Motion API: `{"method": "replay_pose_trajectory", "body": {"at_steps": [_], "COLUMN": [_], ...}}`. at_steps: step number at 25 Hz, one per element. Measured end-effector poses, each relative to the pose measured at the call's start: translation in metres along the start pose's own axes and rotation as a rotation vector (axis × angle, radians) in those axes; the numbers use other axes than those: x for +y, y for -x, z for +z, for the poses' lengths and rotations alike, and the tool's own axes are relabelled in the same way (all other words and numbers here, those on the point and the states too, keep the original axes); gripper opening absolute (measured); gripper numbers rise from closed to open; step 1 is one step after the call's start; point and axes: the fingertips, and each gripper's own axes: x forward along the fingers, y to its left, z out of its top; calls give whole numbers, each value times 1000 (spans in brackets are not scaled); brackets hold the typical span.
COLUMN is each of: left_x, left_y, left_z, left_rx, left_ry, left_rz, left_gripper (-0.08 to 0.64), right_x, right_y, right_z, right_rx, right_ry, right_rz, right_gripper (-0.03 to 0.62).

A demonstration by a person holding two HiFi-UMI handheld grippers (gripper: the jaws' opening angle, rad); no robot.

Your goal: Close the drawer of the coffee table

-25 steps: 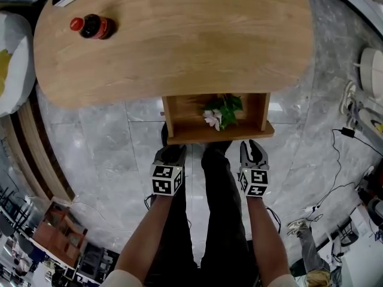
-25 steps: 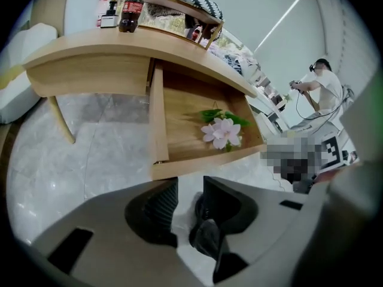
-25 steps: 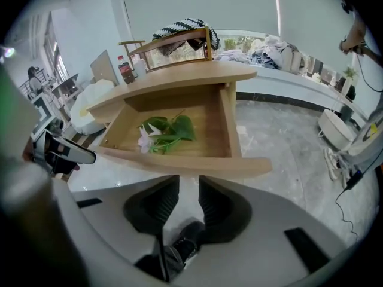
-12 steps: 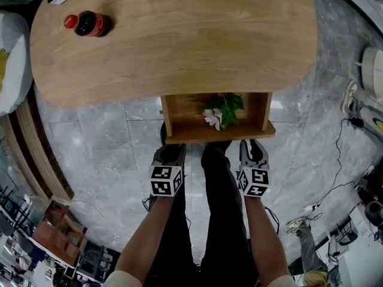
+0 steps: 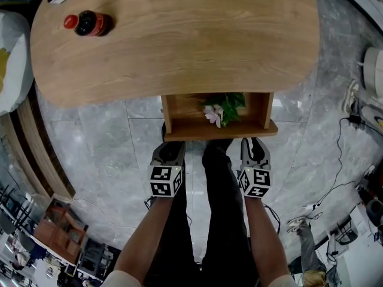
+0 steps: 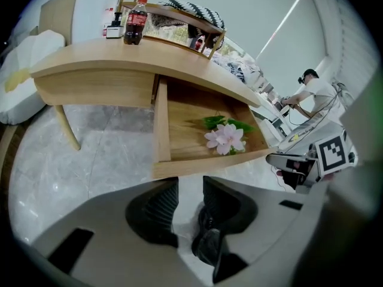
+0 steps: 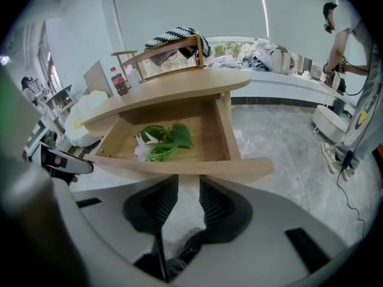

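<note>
Looking down at drawer [image 5: 216, 124] sticking out from under worktop [image 5: 179, 40], toward legs [image 5: 218, 208]; not shut. Seeing flower [image 5: 218, 113] with green leaves lying inside drawer, right of its middle in head view.

Holding left gripper [image 5: 170, 150] just short of drawer front, by its left corner. Fingers [image 6: 157, 211] standing apart, clamping nothing; only floor [image 5: 108, 142] and a dark shoe [image 6: 209, 244] showing through the gap.

Holding right gripper [image 5: 254, 148] just short of drawer front, by its right corner. Fingers [image 7: 154, 205] having just been opening, now standing apart, nothing between them, drawer front showing just past the tips.

Aiming both grippers steeply down toward drawer front, marker cubes facing up, one on each side of legs. Not being able to tell whether either gripper is touching drawer front.

Noting bottle [image 5: 88, 24] with red cap standing upright on worktop, well away from drawer, toward its back left. Noting cables [image 5: 347, 136] trailing over floor to drawer's right. Spotting another person [image 6: 311, 91] standing well beyond drawer's right side in left gripper view.
</note>
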Motion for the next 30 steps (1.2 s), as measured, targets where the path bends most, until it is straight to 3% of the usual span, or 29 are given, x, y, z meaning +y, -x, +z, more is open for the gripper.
{"method": "replay_pose_trajectory", "body": {"at_steps": [30], "left_x": [5], "left_y": [-11], "left_z": [82], "left_rx": [-141], "left_ry": [-72], "left_rz": [49], "left_gripper": [126], "right_x": [-2], "right_y": [-29], "right_z": [81], "right_rx": [-122], "right_ry": [46], "right_rz": [20], "right_gripper": [132]}}
